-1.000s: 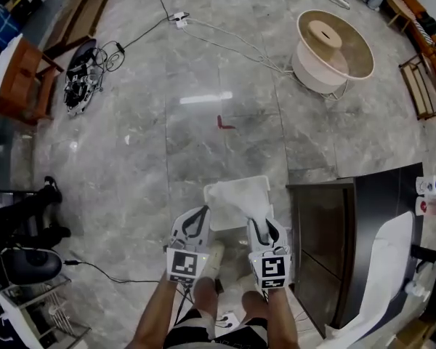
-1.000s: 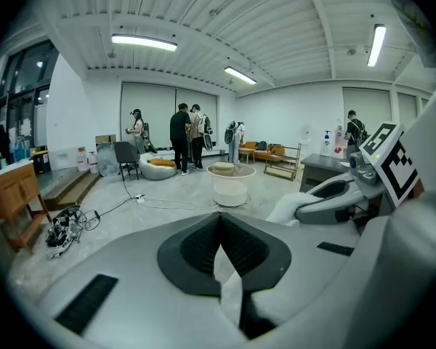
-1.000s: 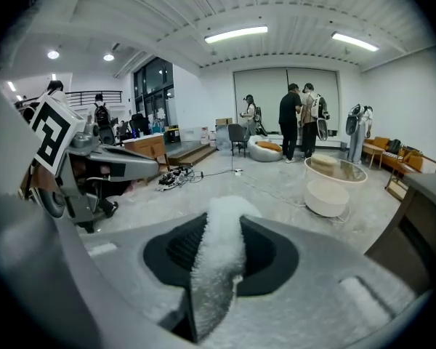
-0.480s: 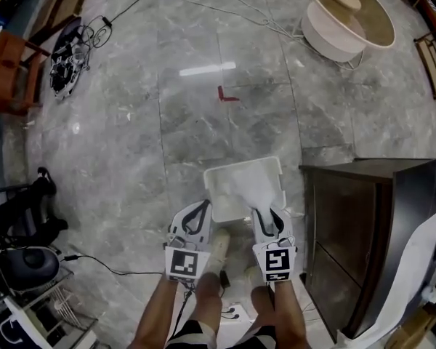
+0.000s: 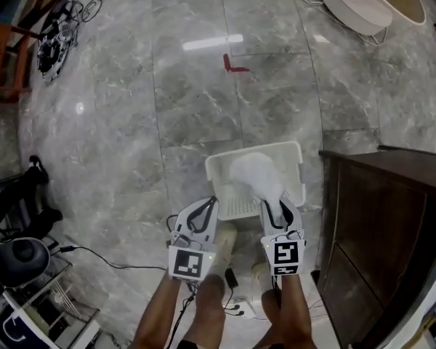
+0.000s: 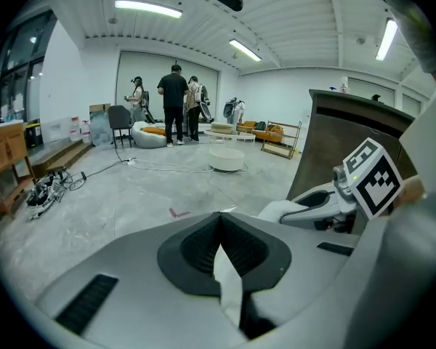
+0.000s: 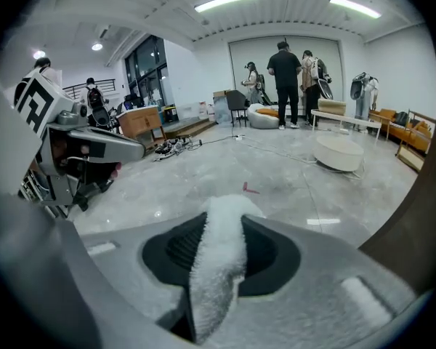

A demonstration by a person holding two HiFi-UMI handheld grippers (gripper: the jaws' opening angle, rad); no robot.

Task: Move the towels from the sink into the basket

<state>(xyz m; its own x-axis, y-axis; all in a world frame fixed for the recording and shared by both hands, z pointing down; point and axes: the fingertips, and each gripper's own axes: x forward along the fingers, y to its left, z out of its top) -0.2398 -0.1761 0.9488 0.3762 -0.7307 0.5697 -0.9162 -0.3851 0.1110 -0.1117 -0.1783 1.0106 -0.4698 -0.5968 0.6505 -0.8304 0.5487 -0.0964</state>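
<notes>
A white plastic basket (image 5: 212, 184) stands on the grey stone floor, just ahead of both grippers. My right gripper (image 5: 276, 203) (image 7: 225, 217) is shut on a fluffy white towel (image 5: 256, 171) (image 7: 218, 267), which bulges forward over the basket's inside. My left gripper (image 5: 206, 206) (image 6: 219, 220) is at the basket's near left corner. Its jaws are shut, with a thin white strip of cloth (image 6: 227, 282) pinched between the pads. The left gripper view also shows the right gripper (image 6: 327, 202) with its towel (image 6: 276, 209). No sink is in view.
A dark wooden cabinet (image 5: 378, 231) stands close on the right. A round cream spool (image 5: 370, 2) lies at the far right, cables (image 5: 51, 35) at the far left, a red mark (image 5: 232, 65) on the floor. A power strip (image 5: 232, 278) lies by my feet. People (image 6: 176, 100) stand far back.
Both grippers have sunk toward the floor together. The basket has come closer, and the towel in the right gripper now hangs over its inside.
</notes>
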